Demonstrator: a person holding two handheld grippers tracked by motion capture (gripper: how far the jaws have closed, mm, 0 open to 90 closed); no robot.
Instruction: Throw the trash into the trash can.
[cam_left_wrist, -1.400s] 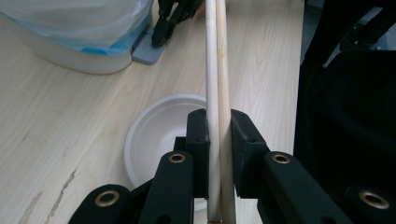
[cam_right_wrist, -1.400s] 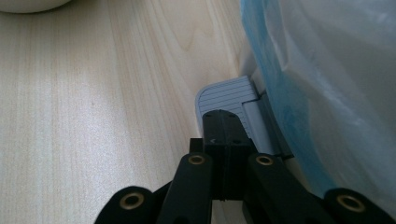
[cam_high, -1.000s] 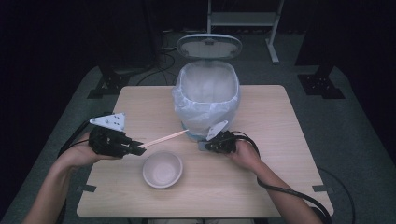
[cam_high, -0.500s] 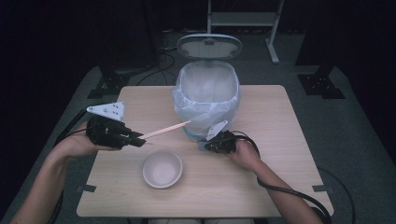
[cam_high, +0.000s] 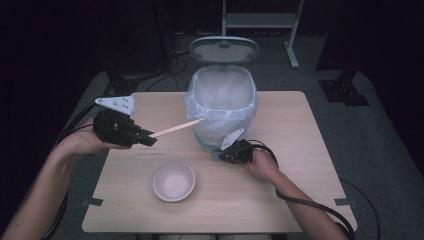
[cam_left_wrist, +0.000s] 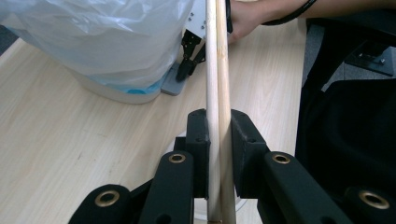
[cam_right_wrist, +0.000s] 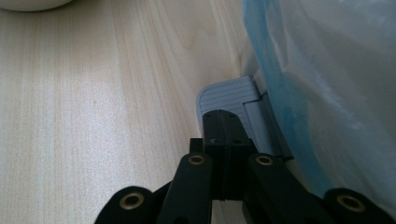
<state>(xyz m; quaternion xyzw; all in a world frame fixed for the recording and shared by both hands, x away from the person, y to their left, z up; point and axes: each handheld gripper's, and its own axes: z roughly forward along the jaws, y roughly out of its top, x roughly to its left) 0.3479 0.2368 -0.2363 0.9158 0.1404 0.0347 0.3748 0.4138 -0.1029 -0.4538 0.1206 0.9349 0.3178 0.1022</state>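
Note:
My left gripper (cam_high: 148, 140) is shut on a pair of wooden chopsticks (cam_high: 176, 128) that point right and away toward the bin. In the left gripper view the chopsticks (cam_left_wrist: 217, 70) run up between the pads (cam_left_wrist: 200, 140), side by side. A small pedal bin (cam_high: 222, 107) lined with a white plastic bag stands at the table's middle back, its lid (cam_high: 223, 49) up. My right gripper (cam_high: 221, 156) is shut, its tips pressing on the grey foot pedal (cam_right_wrist: 229, 95) at the bin's base. A white bowl (cam_high: 174, 180), with nothing in it, sits on the table in front.
The light wooden table (cam_high: 300, 150) has free room at the right and front. A dark floor and a metal stand (cam_high: 260, 20) lie behind. Black cables trail from both grippers off the table's edges.
My left gripper has risen and moved a little away from me with the chopsticks, whose tips now come closer to the bin's bag. The right gripper has stayed on the pedal.

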